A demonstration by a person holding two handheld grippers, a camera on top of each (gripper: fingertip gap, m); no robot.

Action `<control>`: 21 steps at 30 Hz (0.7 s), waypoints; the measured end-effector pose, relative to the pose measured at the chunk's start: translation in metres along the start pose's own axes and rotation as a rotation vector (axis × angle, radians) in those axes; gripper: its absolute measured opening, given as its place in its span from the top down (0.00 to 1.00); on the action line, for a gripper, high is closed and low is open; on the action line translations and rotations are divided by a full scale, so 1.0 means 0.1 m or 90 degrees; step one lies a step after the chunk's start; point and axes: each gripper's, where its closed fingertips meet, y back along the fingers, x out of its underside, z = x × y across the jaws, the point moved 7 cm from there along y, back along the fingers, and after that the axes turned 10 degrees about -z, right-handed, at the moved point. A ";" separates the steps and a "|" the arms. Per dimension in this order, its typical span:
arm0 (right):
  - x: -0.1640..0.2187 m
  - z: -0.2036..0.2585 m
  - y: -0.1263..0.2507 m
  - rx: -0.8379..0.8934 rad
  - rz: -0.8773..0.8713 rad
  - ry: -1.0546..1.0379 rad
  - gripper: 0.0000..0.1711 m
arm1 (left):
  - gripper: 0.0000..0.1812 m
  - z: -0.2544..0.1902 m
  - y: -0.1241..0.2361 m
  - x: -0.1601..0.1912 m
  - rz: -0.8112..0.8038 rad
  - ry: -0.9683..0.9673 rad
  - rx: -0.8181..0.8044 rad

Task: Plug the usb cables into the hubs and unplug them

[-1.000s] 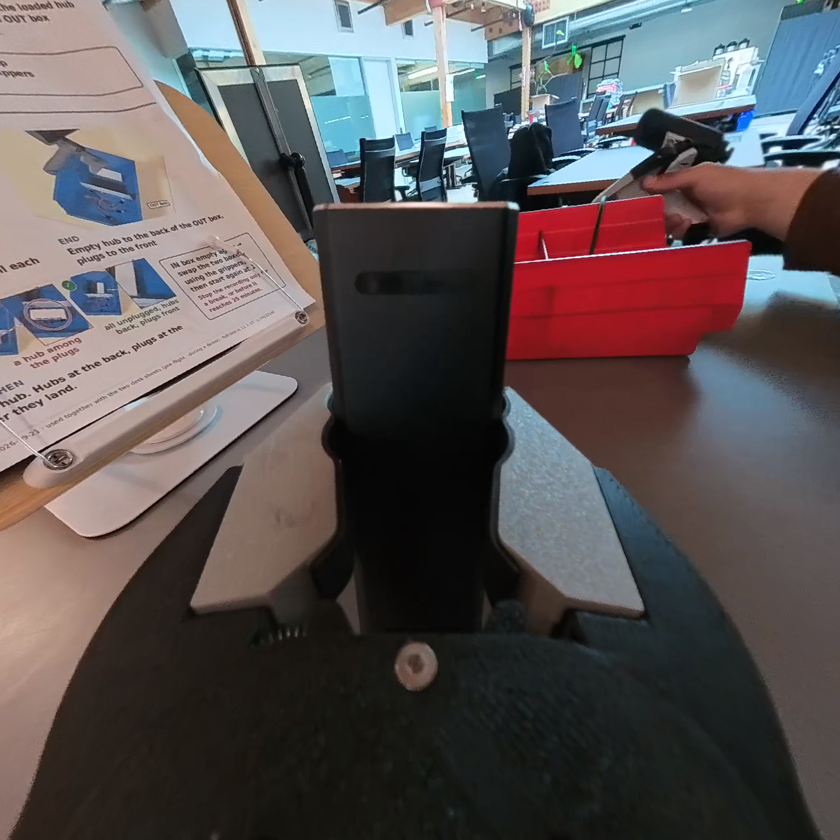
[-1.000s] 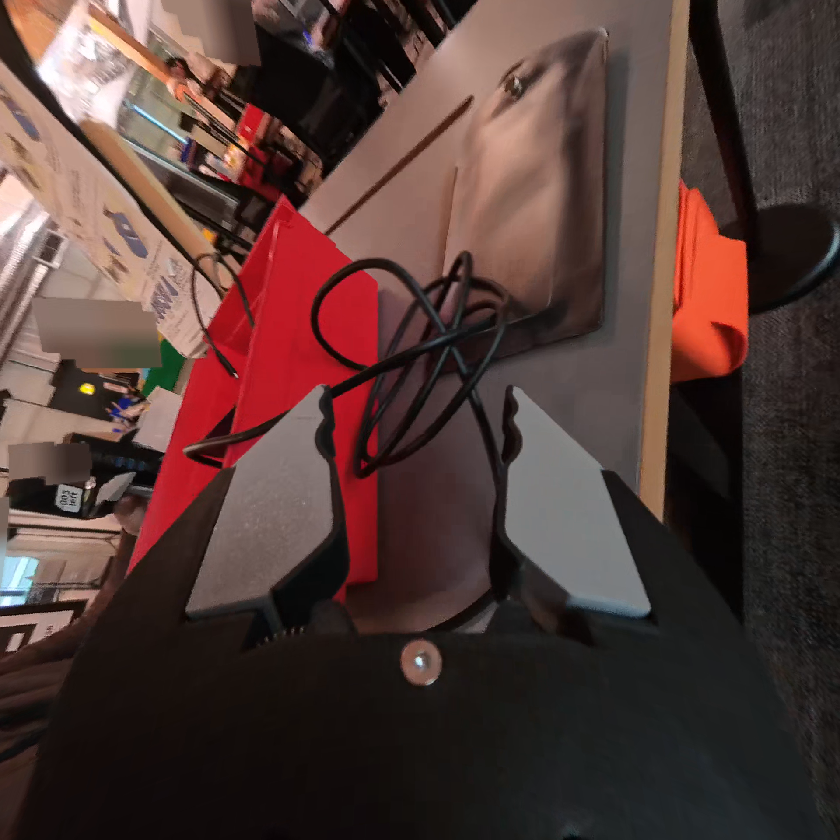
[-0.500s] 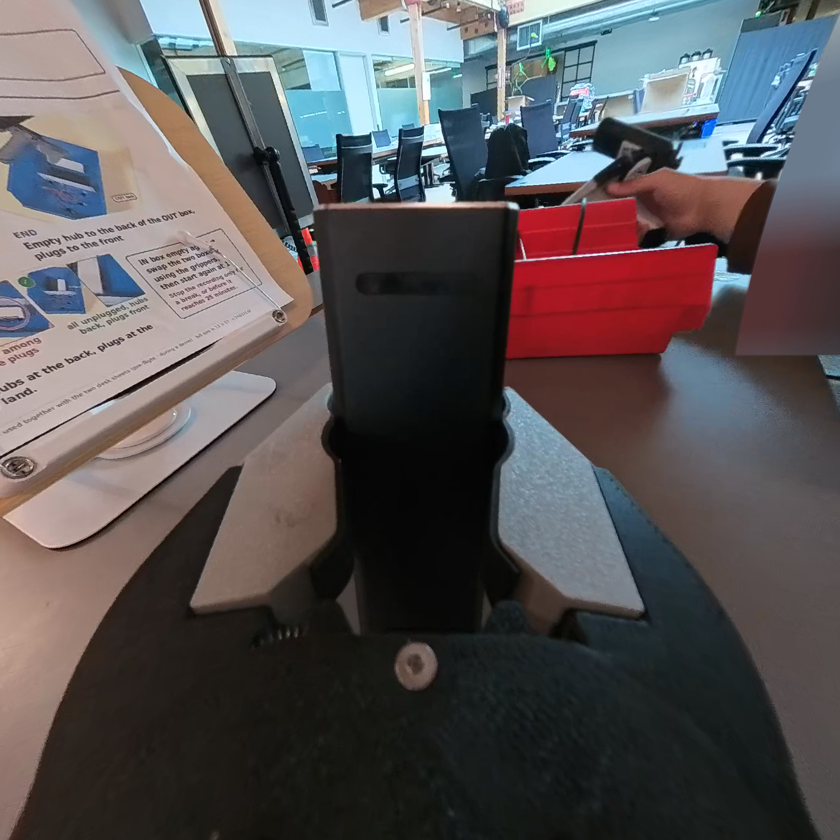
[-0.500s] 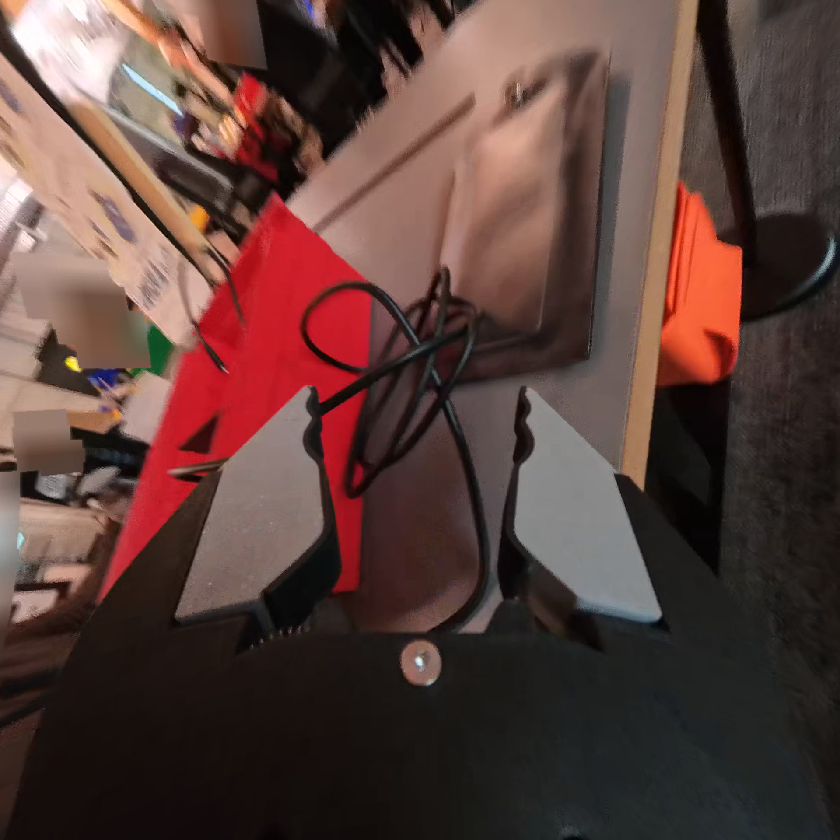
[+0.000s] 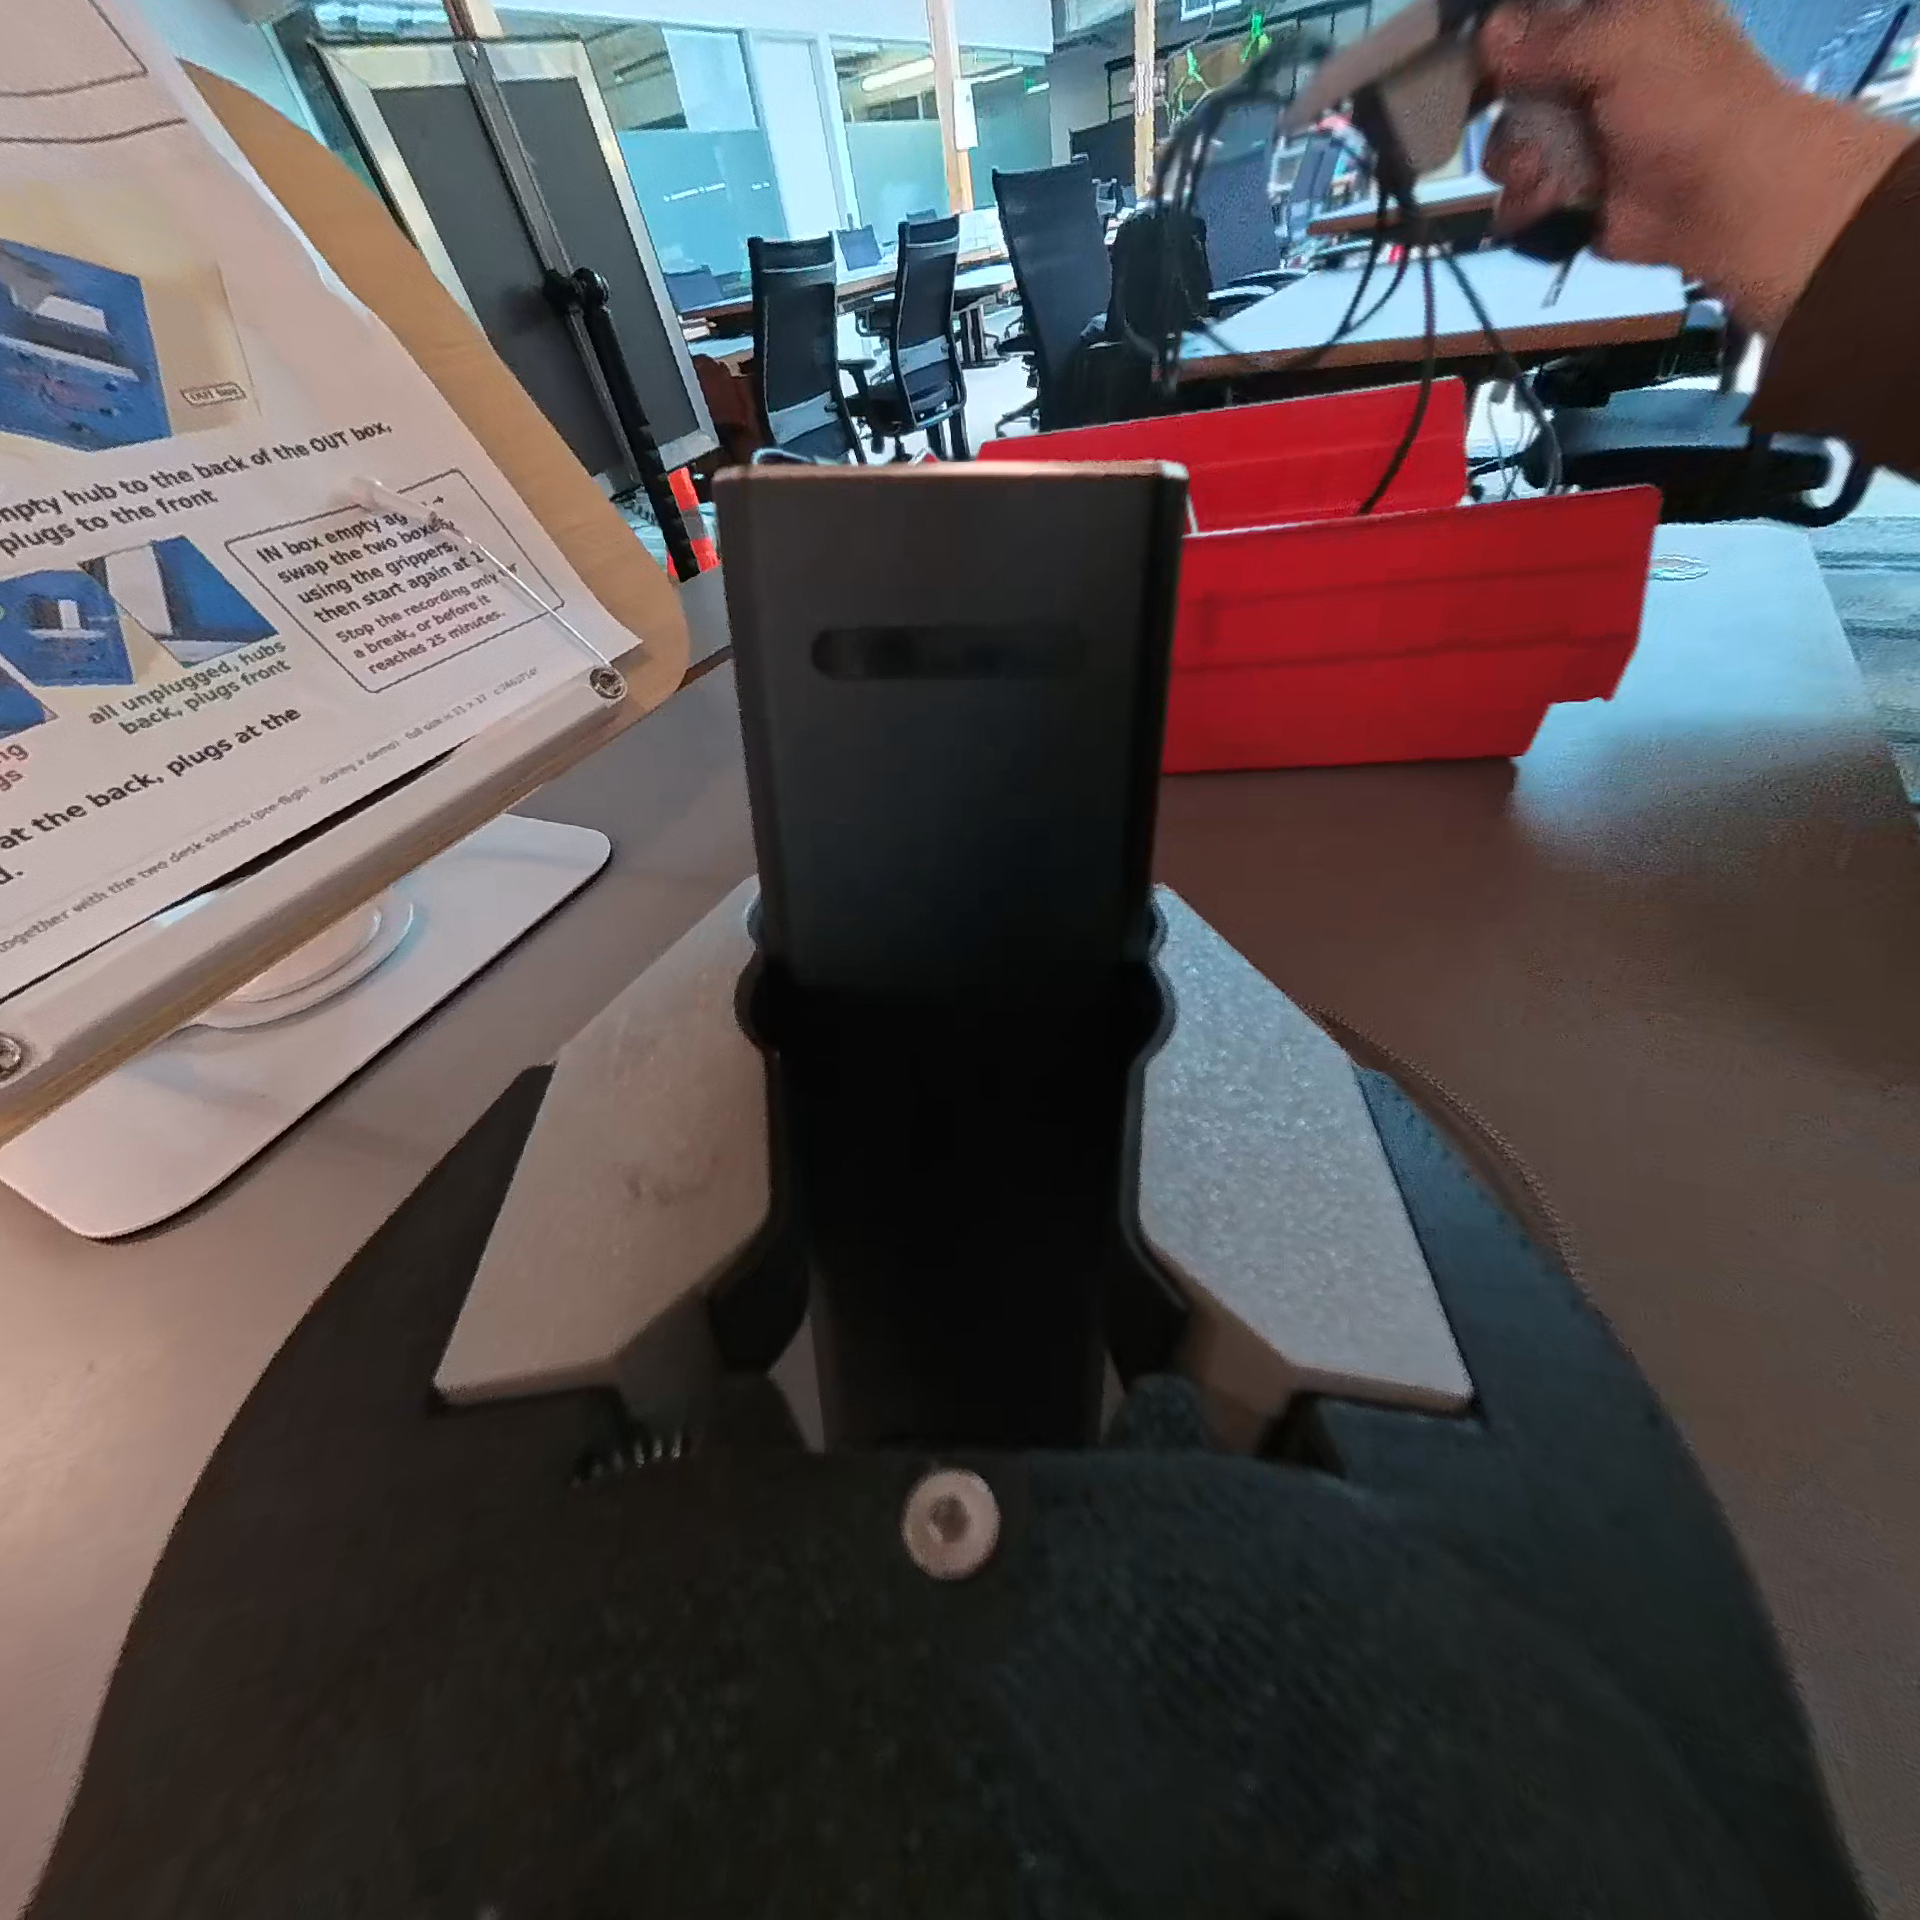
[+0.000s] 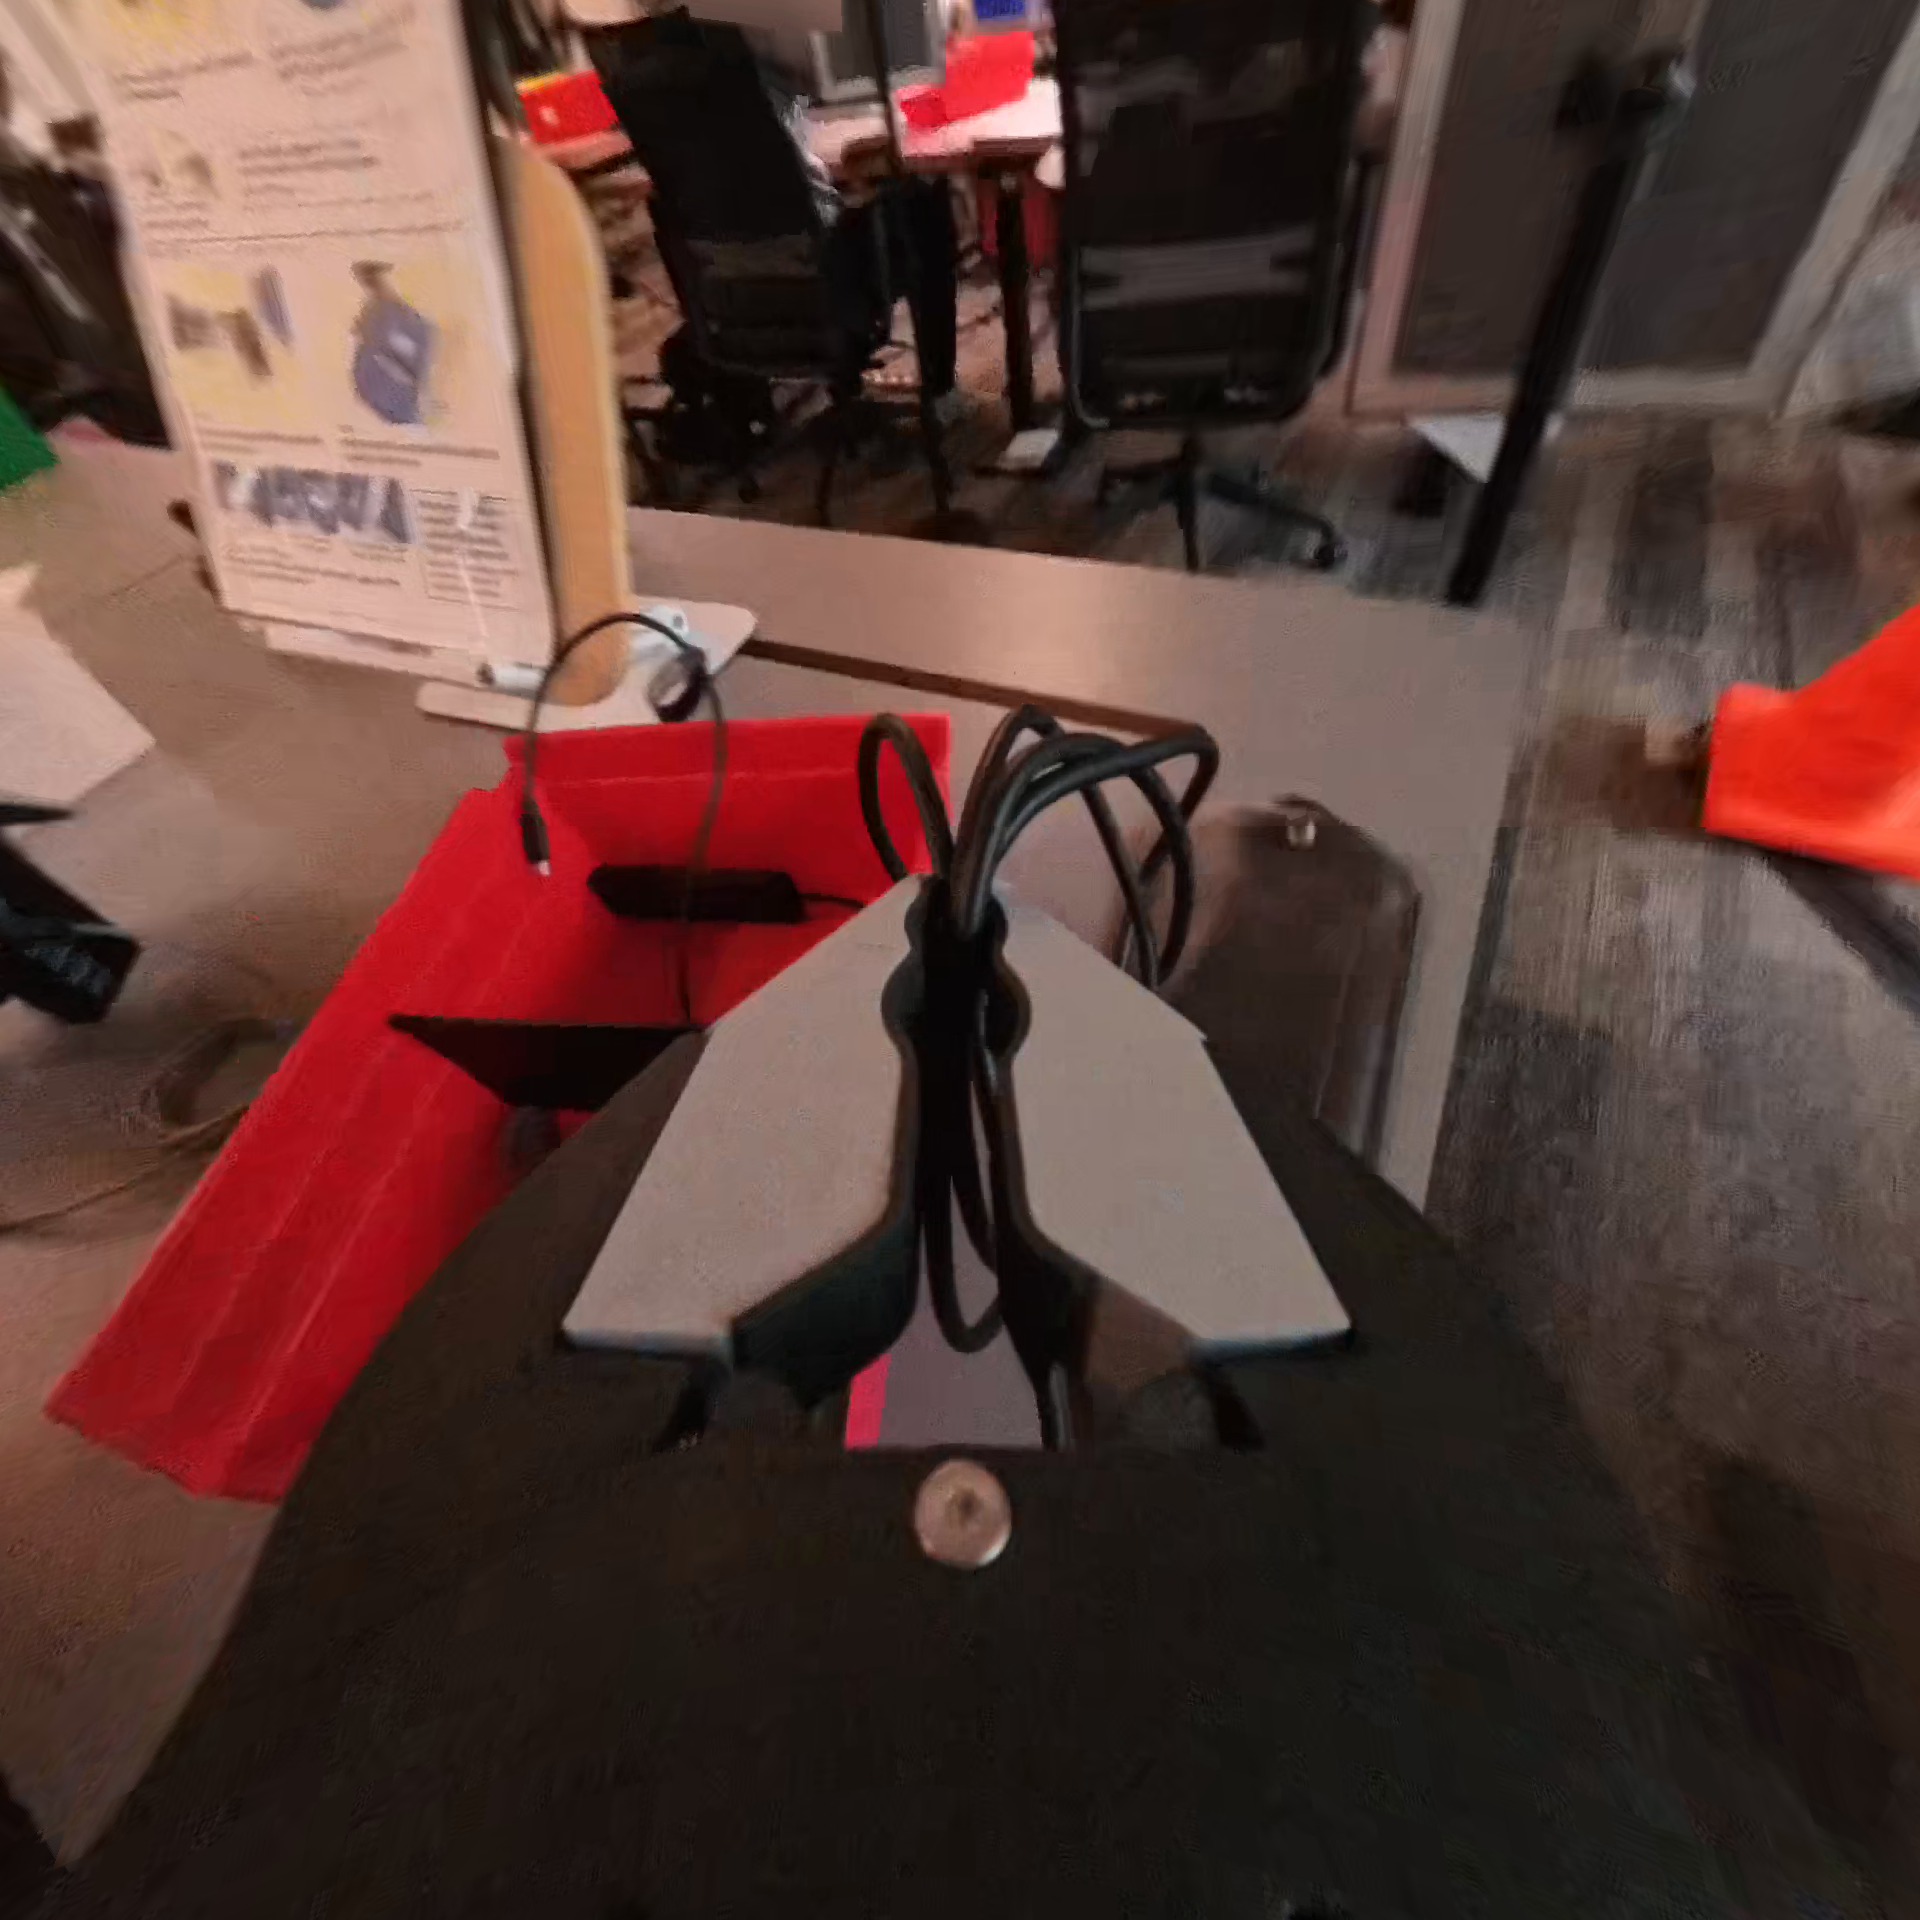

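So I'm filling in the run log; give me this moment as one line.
left gripper: shut on hub | right gripper: shut on cable bundle | above red bin

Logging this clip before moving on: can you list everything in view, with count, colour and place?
Slim dark grey metal hub: one, held upright in the left gripper.
Bundle of black cables: one, clamped in the right gripper, above the bin.
Red plastic bin: one, on the desk.
Black hub with cable: one, inside the bin.
Printed instruction sheet on a stand: one, white, desk's left.
Brown desk: one.
Black office chairs: several, background.
Person's hand: one, gripping the right gripper.
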 end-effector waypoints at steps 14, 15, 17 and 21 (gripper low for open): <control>0.92 1.39 -0.67 -0.202 0.482 0.245 0.98 | 0.63 -0.21 0.01 -0.07 -0.041 -0.069 0.026; 0.99 1.37 -0.75 -0.192 0.519 0.251 0.97 | 0.63 -0.22 0.02 -0.06 -0.046 -0.074 0.041; 1.14 1.35 -0.90 -0.179 0.578 0.274 0.96 | 0.63 -0.25 0.03 -0.05 -0.068 -0.081 0.087; 0.90 1.48 -0.91 -0.139 0.520 0.312 0.94 | 0.63 -0.23 0.07 -0.05 -0.091 -0.039 0.122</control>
